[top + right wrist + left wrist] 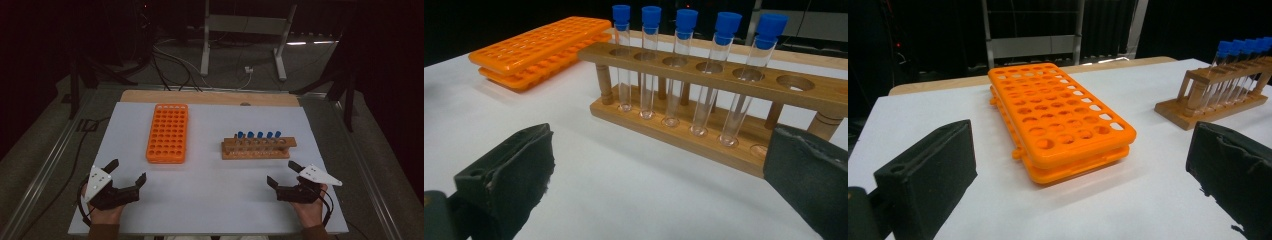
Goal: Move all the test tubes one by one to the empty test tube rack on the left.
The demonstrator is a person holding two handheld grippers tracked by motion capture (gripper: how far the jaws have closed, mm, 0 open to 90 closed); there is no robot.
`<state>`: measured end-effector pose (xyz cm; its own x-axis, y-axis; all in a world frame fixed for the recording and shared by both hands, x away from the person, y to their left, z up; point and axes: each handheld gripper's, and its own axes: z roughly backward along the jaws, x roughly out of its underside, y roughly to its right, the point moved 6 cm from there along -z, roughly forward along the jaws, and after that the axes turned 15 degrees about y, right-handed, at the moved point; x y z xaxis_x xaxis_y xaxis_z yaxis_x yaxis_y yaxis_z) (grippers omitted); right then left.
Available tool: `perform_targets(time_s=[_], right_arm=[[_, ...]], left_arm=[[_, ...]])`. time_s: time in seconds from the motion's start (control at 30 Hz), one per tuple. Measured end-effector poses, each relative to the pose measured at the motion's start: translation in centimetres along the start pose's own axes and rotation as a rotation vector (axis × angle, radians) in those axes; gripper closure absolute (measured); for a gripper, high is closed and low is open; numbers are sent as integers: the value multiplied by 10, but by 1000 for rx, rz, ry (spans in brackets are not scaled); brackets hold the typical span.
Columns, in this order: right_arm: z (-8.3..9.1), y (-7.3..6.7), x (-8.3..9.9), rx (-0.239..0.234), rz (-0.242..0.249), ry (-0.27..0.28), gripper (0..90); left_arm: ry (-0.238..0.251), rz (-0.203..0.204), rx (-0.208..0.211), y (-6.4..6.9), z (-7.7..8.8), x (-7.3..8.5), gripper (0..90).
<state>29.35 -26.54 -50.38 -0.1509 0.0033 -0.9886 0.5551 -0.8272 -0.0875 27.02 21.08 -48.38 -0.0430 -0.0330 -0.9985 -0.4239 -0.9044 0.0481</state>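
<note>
Clearly nothing started: left gripper (127, 171) and right gripper (283, 173) both rest near table's front edge, jaws spread wide, empty. Five blue-capped tubes (259, 135) stand in wooden rack (259, 150); orange rack (167, 132) holds none. All moving seemingly left.

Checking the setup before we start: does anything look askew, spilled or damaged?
Nothing stands out. Five blue-capped tubes stand upright in the wooden rack, one end hole unfilled; the orange rack lies flat, holding nothing.
</note>
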Motion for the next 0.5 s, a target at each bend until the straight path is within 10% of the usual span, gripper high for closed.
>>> perform_targets(time_s=[0.5], right_arm=[[4,7,-13,21,-26,2,0]], left_arm=[[-7,-3,-23,-1,0,2,9]])
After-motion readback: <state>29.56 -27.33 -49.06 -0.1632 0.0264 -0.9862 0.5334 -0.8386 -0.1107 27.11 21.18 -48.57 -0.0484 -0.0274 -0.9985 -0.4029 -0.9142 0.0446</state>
